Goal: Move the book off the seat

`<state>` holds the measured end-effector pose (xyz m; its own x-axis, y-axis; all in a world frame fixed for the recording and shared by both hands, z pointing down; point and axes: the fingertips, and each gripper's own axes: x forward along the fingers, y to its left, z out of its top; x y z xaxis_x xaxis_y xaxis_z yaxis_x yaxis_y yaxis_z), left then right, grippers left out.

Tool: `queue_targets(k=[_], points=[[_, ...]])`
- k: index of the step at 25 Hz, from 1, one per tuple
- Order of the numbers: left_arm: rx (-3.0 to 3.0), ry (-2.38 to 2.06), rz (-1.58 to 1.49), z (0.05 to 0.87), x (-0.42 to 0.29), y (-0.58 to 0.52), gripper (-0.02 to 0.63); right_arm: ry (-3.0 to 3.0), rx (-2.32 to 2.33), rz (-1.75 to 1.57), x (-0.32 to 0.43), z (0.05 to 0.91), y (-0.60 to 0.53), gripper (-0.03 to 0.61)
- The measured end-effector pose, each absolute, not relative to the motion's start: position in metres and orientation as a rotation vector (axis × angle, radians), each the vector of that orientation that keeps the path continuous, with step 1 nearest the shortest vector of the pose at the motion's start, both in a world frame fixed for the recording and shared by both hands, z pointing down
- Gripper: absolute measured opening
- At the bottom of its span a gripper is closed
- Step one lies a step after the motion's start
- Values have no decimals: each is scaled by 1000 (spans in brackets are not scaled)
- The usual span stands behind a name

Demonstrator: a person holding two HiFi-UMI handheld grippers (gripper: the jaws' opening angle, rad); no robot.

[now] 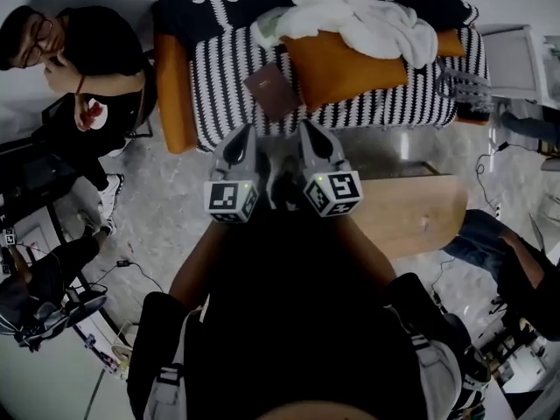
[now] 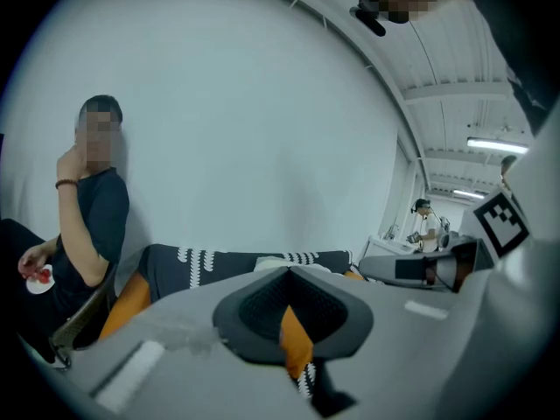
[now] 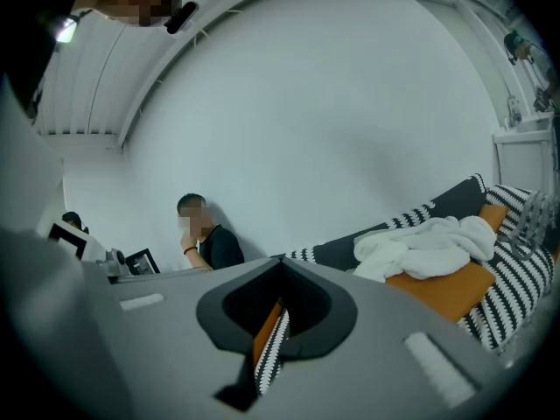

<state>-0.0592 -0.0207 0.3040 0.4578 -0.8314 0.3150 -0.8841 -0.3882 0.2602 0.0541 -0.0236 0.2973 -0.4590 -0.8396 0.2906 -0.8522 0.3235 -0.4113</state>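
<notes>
The book (image 1: 271, 92), dark reddish-brown and closed, lies flat on the sofa (image 1: 223, 77), on the striped seat near its front edge and about midway along it. Against the sofa's back, just beside the book, leans an orange cushion (image 1: 346, 66), and a crumpled white blanket (image 1: 367, 20) is heaped over the cushion's upper part. Both grippers hover in front of the sofa, short of the seat's front edge, side by side and pointing toward it. The left gripper (image 1: 238, 134) sits a little toward the sofa's orange armrest (image 1: 173, 86) from the book. Its jaws are pressed together, with only a thin sliver of orange and stripes showing between them, and it holds nothing. The right gripper (image 1: 308, 129) sits toward the cushion side, its jaws likewise closed to a thin slit and empty. Neither gripper touches the book. A wooden table (image 1: 411, 213) stands in front of the sofa, off toward the right gripper's side. A person in black (image 1: 96, 59) sits beyond the sofa's armrest end.
</notes>
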Motion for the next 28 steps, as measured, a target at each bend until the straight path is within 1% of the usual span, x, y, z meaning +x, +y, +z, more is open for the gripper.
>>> queue_targets(k=[10,18,28], points=[[2248,-1435,207,347,-78,-67,6,-2444,1625,886,43,341,-63,8],[2199,-1389,252,391,-83,-81,6,-2390,1624,920,34,374,-84,8],[2129,-1385,283,456,-97,-99,6,-2309,1634,978,30,437,-102,8]])
